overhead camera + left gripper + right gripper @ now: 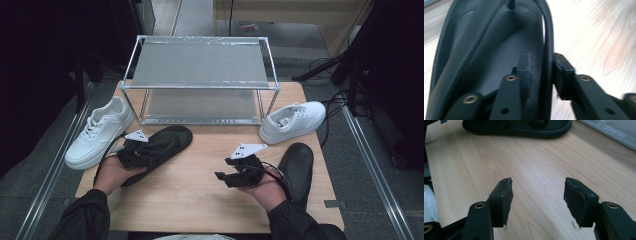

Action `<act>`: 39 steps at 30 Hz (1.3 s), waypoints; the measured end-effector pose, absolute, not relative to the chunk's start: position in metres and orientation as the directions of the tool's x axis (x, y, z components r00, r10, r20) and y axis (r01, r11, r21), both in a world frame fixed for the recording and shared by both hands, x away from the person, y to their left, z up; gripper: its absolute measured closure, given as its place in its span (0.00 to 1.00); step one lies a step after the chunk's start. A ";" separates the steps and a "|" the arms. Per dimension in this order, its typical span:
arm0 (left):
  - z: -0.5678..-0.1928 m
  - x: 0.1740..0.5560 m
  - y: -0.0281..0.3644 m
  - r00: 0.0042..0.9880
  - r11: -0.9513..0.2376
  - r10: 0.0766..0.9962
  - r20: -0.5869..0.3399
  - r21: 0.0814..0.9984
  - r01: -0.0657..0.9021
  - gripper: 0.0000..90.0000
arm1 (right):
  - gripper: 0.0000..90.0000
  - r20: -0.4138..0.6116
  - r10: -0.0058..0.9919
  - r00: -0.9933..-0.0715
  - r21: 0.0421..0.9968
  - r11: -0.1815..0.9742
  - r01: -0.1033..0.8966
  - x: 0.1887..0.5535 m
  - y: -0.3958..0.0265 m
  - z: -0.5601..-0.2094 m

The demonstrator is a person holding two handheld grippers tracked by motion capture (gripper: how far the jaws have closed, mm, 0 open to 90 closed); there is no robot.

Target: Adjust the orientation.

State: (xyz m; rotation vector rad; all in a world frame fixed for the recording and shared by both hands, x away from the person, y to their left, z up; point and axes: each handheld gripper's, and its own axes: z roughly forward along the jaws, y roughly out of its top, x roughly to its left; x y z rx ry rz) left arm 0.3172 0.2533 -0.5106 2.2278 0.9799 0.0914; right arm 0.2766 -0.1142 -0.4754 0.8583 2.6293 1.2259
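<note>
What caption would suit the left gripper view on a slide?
Left tool clamps the side wall of a black rubber sandal on the light wooden table.

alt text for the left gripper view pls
The left gripper clamps the side rim of a black sandal, one pad inside on the footbed, the other outside. Light wooden table to the right.

No readable text, no labels, no brand marks, no numbers, no signs on the shoes, the rack or the tabletop
</note>
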 end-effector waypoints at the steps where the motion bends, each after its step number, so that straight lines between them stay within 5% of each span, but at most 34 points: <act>1: -0.510 0.317 0.252 0.720 -0.487 0.665 -0.197 0.617 0.618 0.83 | 0.46 0.130 0.539 -0.832 0.732 0.514 0.447 0.277 -0.114 -0.476; 3: -0.508 0.316 0.250 0.728 -0.502 0.661 -0.184 0.612 0.611 0.90 | 0.46 0.131 0.537 -0.834 0.730 0.517 0.447 0.277 -0.113 -0.476; 16: -0.472 0.310 0.257 0.683 -0.427 0.697 -0.219 0.638 0.641 0.91 | 0.48 0.157 0.532 -0.832 0.736 0.499 0.458 0.278 -0.115 -0.475; 39: -0.468 0.298 0.149 0.777 -0.543 0.592 -0.213 0.607 0.580 0.91 | 0.47 0.165 0.570 -0.805 0.743 0.465 0.482 0.281 -0.124 -0.481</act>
